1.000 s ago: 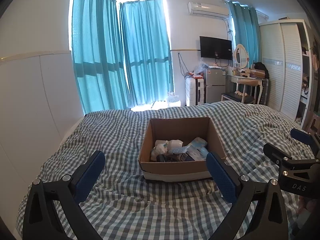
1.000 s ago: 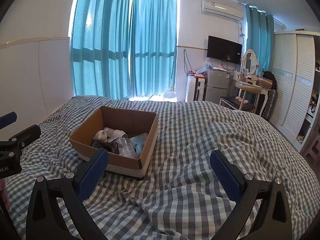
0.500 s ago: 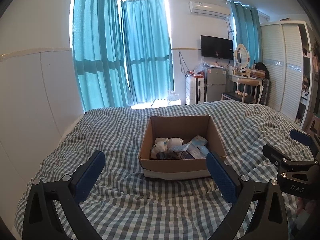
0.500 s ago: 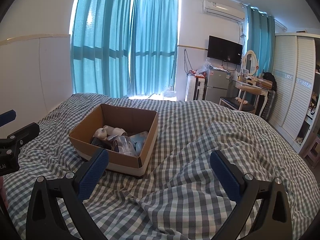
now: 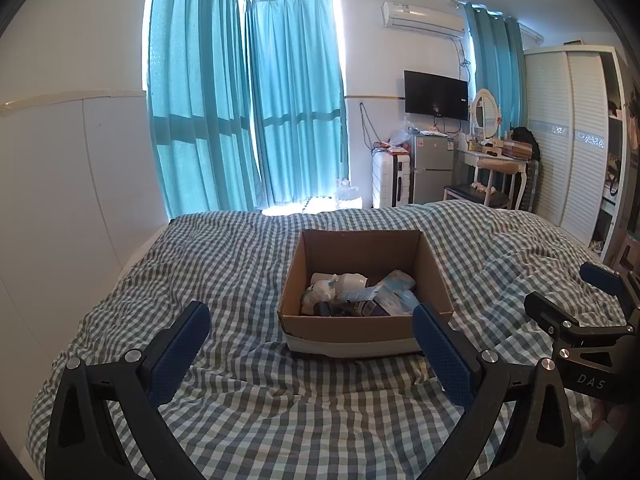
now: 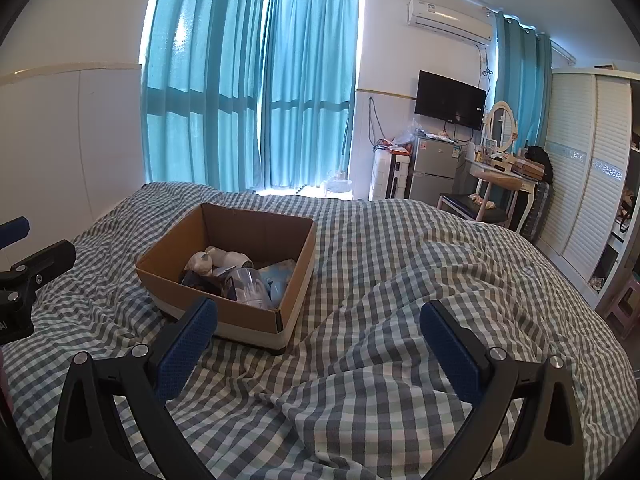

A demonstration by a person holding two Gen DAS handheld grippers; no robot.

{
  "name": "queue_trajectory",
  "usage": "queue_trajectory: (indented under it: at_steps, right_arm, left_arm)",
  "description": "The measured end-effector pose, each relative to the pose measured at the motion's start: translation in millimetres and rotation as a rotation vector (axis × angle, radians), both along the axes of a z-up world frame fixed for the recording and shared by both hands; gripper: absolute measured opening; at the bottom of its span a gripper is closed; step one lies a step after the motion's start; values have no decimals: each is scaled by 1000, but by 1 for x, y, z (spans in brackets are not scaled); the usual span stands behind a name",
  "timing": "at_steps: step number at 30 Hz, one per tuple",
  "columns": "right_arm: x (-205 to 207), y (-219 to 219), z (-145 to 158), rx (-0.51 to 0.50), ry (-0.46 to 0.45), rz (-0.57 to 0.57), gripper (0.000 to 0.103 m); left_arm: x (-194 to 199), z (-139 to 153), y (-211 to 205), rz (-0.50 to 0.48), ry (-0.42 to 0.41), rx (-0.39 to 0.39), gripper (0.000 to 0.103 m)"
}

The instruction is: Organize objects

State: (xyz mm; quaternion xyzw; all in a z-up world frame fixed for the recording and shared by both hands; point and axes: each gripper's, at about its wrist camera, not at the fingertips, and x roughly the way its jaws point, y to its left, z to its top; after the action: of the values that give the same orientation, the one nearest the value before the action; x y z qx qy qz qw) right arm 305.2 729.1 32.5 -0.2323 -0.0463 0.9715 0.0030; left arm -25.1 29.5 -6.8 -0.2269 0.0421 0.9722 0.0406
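Observation:
An open cardboard box [image 5: 362,330] sits on the checked bedspread [image 5: 240,264], straight ahead in the left wrist view and left of centre in the right wrist view [image 6: 256,322]. It holds several small items: white rolls [image 5: 340,280], a pale blue packet [image 5: 396,282] and a clear bottle [image 6: 248,286]. My left gripper [image 5: 312,332] is open and empty, just short of the box's near wall. My right gripper [image 6: 320,330] is open and empty, to the right of the box; it also shows in the left wrist view [image 5: 580,308].
A white wall panel [image 5: 60,200] runs along the bed's left side. Teal curtains [image 5: 248,112] hang behind the bed. A small fridge [image 5: 430,168], a dressing table with chair [image 5: 492,172] and a white wardrobe [image 5: 572,140] stand at the right.
Both views have risen or tilted very slightly; the box sits a touch lower in frame. Both grippers stay open and empty.

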Motion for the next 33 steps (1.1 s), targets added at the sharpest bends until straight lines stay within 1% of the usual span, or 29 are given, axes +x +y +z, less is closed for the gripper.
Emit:
queue_trajectory:
  at_steps: [19,25,30,33]
  right_arm:
    - [0,0,-3,5,-6,0,102]
    - [1,0,-4,9,-6,0,102]
    - [0,-1,-4,12,-10,1,102]
    - [0,-1,-4,16,-13,0,102]
  left_arm:
    - [4,-5,5,-18,-2,-1,103]
    - [4,-6,7,-3,-5,-12,103]
    - [7,-5,7,11,18,-21,103]
    - [10,-5,8,4,31,-34,103]
